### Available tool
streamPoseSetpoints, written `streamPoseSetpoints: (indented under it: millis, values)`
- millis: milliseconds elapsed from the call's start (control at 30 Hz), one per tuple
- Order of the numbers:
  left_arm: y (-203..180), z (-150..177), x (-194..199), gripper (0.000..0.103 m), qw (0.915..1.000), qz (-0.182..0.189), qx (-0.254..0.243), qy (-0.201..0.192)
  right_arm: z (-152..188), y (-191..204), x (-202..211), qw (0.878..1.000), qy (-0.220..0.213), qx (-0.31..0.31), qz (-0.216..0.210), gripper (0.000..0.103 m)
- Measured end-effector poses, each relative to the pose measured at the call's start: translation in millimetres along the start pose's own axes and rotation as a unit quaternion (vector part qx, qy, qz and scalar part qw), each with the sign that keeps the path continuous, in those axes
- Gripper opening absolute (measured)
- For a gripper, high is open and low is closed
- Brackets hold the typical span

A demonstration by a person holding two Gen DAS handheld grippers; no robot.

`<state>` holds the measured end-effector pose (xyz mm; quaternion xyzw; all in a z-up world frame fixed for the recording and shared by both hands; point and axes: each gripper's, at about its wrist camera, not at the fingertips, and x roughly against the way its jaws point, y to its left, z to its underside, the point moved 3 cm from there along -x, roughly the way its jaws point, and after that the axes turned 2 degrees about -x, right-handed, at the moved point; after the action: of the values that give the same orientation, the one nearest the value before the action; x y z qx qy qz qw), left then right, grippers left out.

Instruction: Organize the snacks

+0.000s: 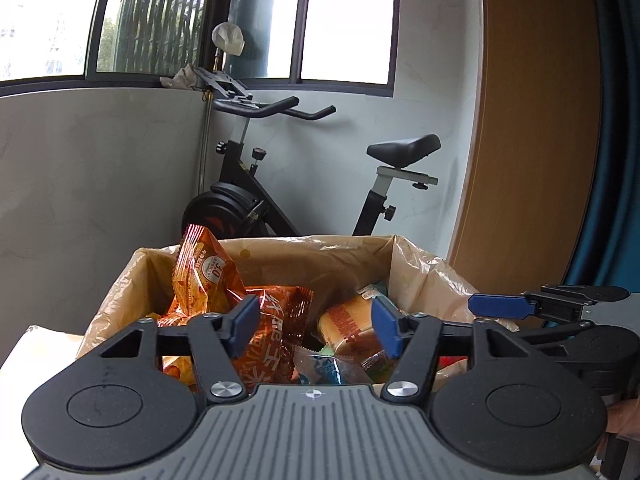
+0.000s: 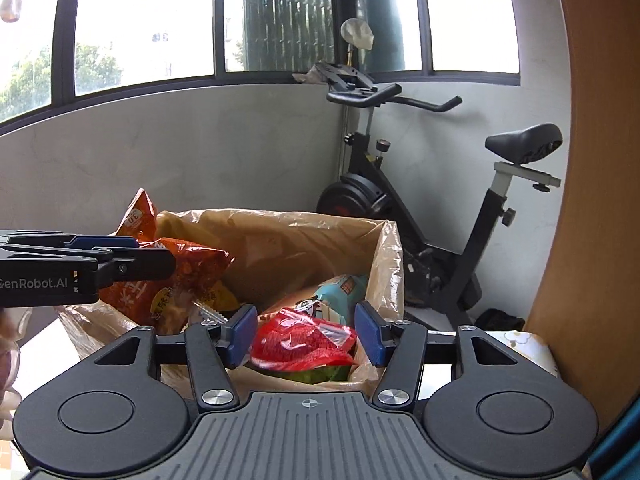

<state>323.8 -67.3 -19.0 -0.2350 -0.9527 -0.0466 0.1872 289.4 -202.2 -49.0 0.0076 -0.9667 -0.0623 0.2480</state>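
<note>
Two handheld grippers hover side by side over a cardboard box (image 1: 412, 264) lined with a crinkled clear plastic bag and filled with snacks. The left gripper (image 1: 316, 326) has its blue-padded fingers (image 1: 245, 322) apart with nothing between them; they sit above an orange snack packet (image 1: 276, 336) and touch nothing. A second orange packet (image 1: 204, 268) stands upright at the box's back left corner, and a yellow-orange wrapped snack (image 1: 348, 330) lies to the right inside the box. The right gripper (image 2: 306, 336) also has its fingers (image 2: 370, 336) apart and holds nothing; seen between them, lower down in the box, is a red crinkly packet (image 2: 304, 340) resting on something green, with a pale blue packet (image 2: 340, 288) just behind it. The pads do not press on the red packet. Behind the box stands a black exercise bike (image 2: 440, 216) against a grey wall under large windows (image 2: 140, 20)
</note>
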Motion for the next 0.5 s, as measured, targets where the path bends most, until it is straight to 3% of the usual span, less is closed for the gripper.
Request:
streamPoseSetpoints:
  millis: [133,200,333,500]
  values:
    - [2.2,-5.5,13.5,0.084,1.0000,-0.001,-0.006,-0.004,-4.2,1.8,17.4,1.000,-0.009,0.003,0.002,0.073]
    - [3.4,-9.8,21.8,0.092,0.9999,-0.008,-0.007,-0.005,-8.6,2.4,28.2,1.000,-0.013,-0.001,0.003,0.077]
    - [7.6,-20.8,42.7,0.094,0.9998,-0.018,-0.001,-0.009,-19.6,0.6,52.9,1.000,-0.025,-0.018,-0.001,0.095]
    - [10.5,-33.6,76.7,0.098,0.9987,-0.044,0.007,-0.025,-34.5,7.9,87.6,0.999,-0.046,-0.017,0.012,0.102]
